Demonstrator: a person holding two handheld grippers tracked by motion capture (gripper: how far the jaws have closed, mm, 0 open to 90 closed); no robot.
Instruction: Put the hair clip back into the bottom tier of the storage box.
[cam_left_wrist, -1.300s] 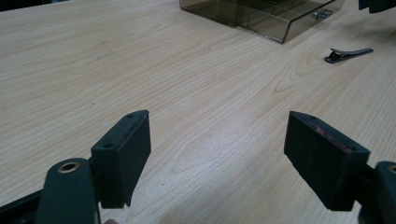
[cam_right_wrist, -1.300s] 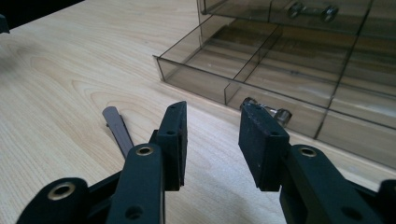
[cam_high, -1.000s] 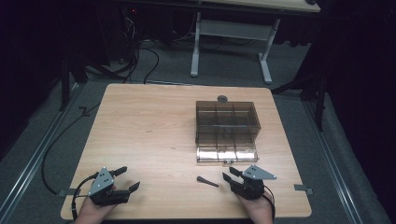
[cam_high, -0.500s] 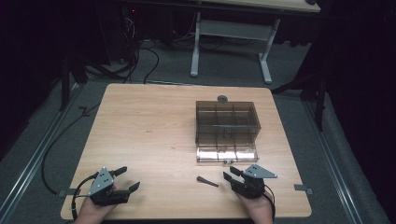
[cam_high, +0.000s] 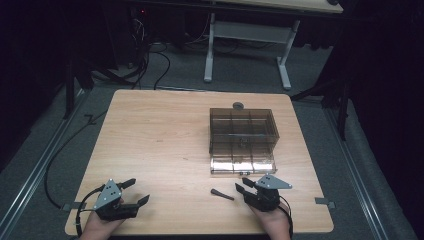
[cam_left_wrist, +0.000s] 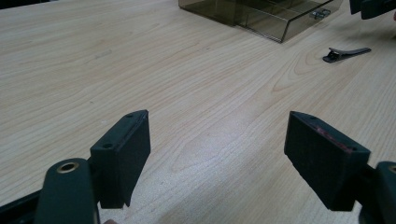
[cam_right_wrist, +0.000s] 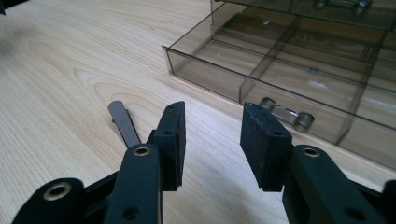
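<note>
A smoky clear compartment box (cam_high: 242, 140) stands open on the right half of the wooden table (cam_high: 160, 145), its lid raised. A small dark hair clip (cam_high: 221, 194) lies on the wood in front of it. My right gripper (cam_high: 242, 186) rests just right of the clip, jaws partly open and empty; in the right gripper view the clip (cam_right_wrist: 123, 123) lies left of the left jaw and the box (cam_right_wrist: 299, 74) is just ahead. My left gripper (cam_high: 135, 192) sits at the near left corner, jaws wide open, nothing between them. The left gripper view has the clip (cam_left_wrist: 345, 53) far right.
A small round dark object (cam_high: 238, 105) lies behind the box near the table's far edge. A metal latch piece (cam_right_wrist: 287, 114) lies in the box's near compartment. Another table's legs (cam_high: 245, 45) and cables stand on the floor beyond.
</note>
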